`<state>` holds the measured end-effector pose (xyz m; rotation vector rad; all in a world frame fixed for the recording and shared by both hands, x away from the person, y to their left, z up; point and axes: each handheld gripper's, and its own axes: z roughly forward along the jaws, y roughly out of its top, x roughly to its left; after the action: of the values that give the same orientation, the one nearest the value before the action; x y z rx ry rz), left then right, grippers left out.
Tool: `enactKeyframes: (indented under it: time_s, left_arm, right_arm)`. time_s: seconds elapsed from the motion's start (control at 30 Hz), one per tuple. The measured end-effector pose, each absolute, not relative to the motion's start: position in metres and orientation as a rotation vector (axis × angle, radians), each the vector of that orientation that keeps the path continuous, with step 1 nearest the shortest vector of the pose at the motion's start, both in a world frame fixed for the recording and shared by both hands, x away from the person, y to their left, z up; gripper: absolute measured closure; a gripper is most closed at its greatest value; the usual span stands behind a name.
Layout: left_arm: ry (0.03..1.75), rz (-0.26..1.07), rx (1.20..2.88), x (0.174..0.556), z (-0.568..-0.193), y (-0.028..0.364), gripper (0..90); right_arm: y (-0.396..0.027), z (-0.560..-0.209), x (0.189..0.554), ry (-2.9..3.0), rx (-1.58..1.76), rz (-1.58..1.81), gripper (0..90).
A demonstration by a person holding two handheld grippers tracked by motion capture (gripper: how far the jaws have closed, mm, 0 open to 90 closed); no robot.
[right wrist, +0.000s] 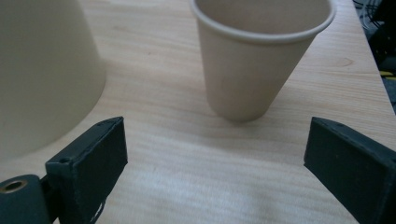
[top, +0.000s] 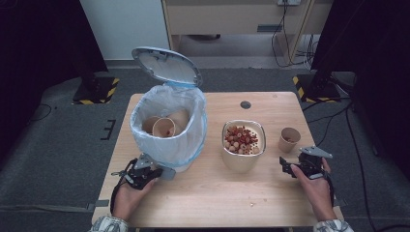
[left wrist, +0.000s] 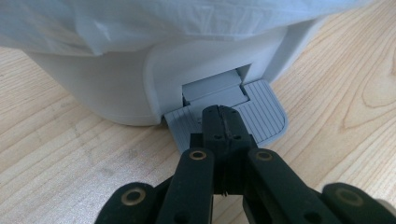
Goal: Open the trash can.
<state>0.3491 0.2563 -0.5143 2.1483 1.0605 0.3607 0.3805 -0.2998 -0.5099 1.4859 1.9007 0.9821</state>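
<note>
- Pressing down on the grey pedal [left wrist: 236, 116] at the near foot of the white bin [top: 169, 121], the left gripper [left wrist: 223, 112] had its jaws closed tight together with nothing between them, their tips resting on the pedal's ribbed surface.
- The bin stood at the left of the desk [top: 212, 193], its lid [top: 167, 65] raised and tilted back at the far side, and a pale blue bag [top: 188, 140] folded over its rim.
- Paper cups [top: 164, 126] lay inside the bin.
- The right gripper [right wrist: 215, 158] hovered at the near right of the desk, jaws spread wide and holding nothing.
- A small paper cup [right wrist: 254, 60] stood upright just beyond those jaws, apart from them.
- Left of that cup, near the desk's middle, stood a cream bowl [top: 243, 157] heaped with red and tan pieces [top: 241, 139].
</note>
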Motion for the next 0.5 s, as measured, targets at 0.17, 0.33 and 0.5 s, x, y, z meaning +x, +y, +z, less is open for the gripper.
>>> enactKeyframes:
  time_s: [0.17,0.33,0.5]
  left_arm:
    - [1.061,0.358,2.147,0.349,-0.514,0.257,90.0]
    - [1.058,0.359,2.149,0.349,-0.514,0.257,90.0]
    - [1.060,0.359,2.148,0.349,-0.514,0.256,90.0]
  right_arm:
    - [-0.298,-0.505,0.388,1.827,1.529,1.001,5.5]
    - [-0.295,-0.502,0.396,1.805,1.547,1.020,5.5]
    - [-0.291,-0.501,0.403,1.793,1.528,1.014,5.8]
